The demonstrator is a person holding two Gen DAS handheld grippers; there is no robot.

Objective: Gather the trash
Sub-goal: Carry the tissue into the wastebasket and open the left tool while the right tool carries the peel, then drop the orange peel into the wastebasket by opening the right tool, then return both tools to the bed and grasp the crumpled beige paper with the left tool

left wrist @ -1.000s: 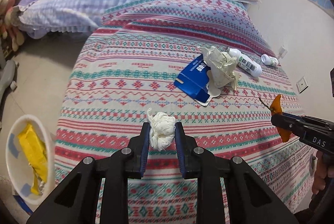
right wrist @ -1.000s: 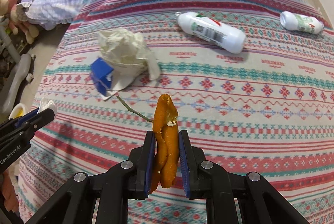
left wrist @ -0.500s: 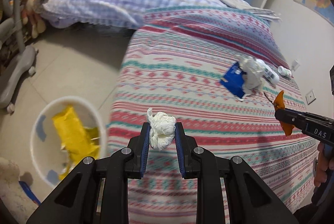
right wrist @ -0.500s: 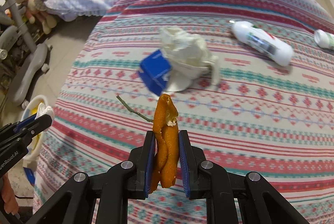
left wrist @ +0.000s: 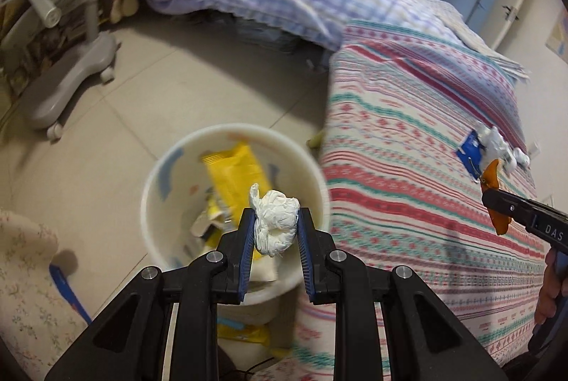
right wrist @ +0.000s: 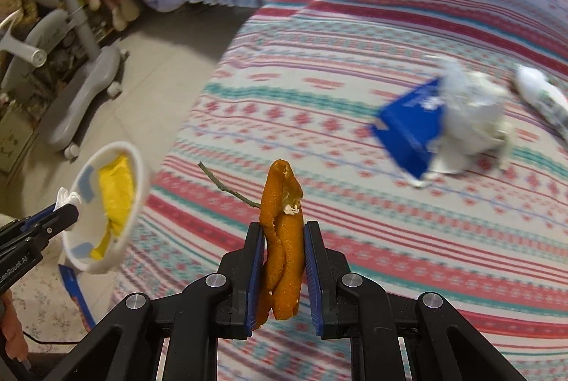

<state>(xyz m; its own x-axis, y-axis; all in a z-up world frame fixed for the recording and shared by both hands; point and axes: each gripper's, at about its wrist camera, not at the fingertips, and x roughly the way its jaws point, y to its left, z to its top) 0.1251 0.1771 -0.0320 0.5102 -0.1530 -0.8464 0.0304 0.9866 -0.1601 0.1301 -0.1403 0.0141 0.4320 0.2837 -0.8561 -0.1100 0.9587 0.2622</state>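
The left claw (left wrist: 275, 232) pinches a white tissue wad (left wrist: 275, 226) above a white bin (left wrist: 177, 164) on the tiled floor (left wrist: 106, 118) beside a bed (left wrist: 408, 139); a yellow wrapper (left wrist: 236, 175) lies in the bin. The right claw (right wrist: 283, 260) is pressed together on an orange peel (right wrist: 282, 232) with a thin twig (right wrist: 227, 186), held over the patterned bedspread. On the bed, well apart from both claws, lie a blue carton (right wrist: 411, 129) touching crumpled white paper (right wrist: 472, 111), and just beside them a white bottle (right wrist: 543, 97). Motion blur softens these items.
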